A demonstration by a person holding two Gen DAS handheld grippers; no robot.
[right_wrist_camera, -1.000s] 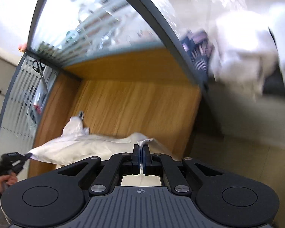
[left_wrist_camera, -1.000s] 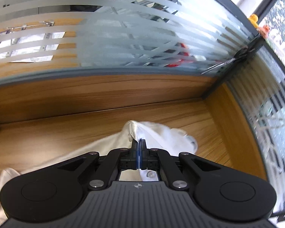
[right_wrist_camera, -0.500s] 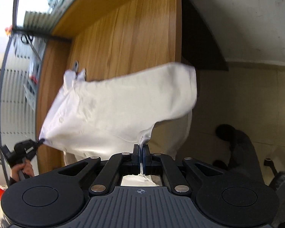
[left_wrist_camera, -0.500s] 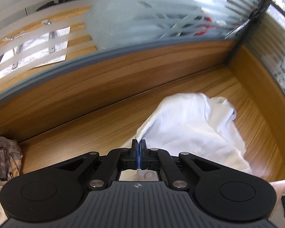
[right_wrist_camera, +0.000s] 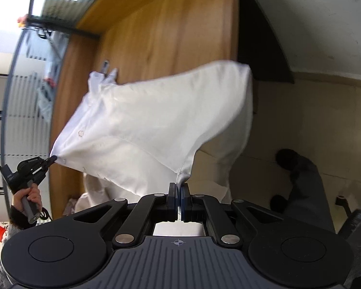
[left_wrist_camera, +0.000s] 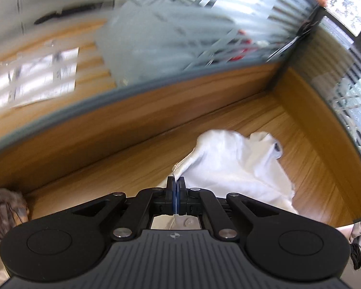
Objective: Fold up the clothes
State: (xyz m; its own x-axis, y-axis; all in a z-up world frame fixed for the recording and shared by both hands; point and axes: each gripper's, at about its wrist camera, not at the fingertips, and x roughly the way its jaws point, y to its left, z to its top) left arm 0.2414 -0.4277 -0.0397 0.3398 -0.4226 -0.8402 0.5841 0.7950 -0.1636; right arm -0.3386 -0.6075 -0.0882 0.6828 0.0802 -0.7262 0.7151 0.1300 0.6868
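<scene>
White cotton shirt stretched in the air over the wooden desk, far end trailing on it. Left gripper and right gripper each clamped on a corner. Spreading step; next, lower it flat, tension even.

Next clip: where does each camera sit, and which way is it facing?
Left wrist: on the left gripper, looking down at the wooden desk and frosted glass partition; no body shows.
Right wrist: on the right gripper, facing across the desk's edge toward the floor; the person's left hand shows.
Shared: the white cloth garment, pinched by both.
</scene>
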